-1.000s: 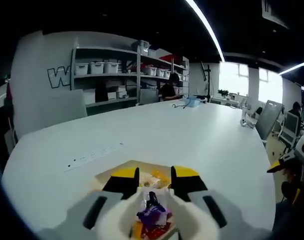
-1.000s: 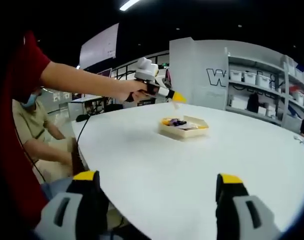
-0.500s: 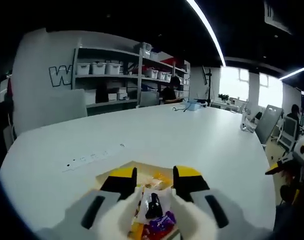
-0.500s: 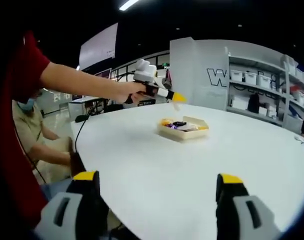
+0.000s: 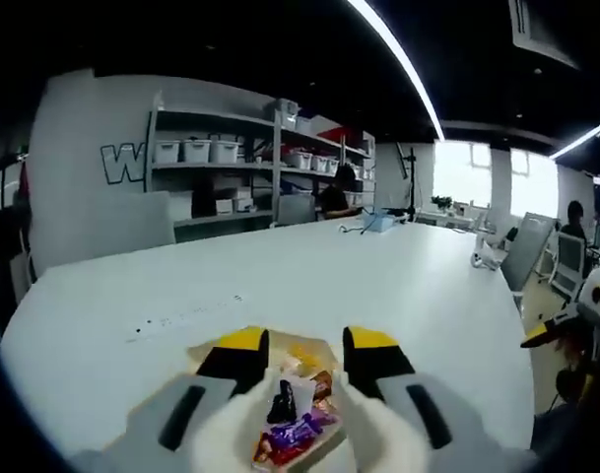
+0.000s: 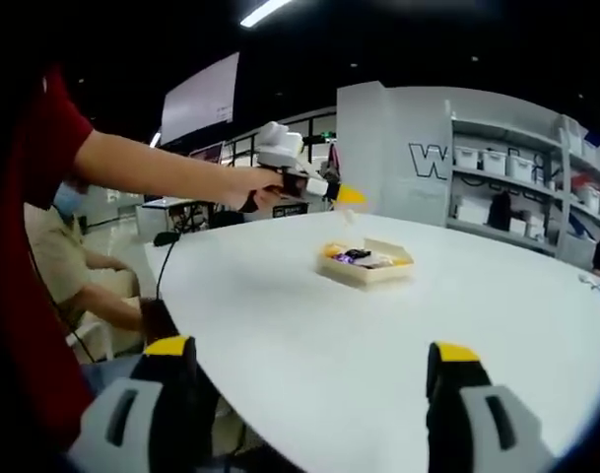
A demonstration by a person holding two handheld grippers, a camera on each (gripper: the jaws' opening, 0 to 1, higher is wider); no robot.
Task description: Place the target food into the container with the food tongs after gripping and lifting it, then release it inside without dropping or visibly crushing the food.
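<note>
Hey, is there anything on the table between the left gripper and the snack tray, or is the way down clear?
Nothing visible stands between them. The left gripper hangs just above the tray, apart from it, with bare white table all around. In its own view, the snack packets lie directly below its jaws.

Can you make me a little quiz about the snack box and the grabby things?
1. True or false: the snack box stands on the white table.
2. Which gripper hovers above the box: A left, B right?
3. Fill in: the purple wrapper lies in the ____.

Key: 1 true. 2 A. 3 box.
</note>
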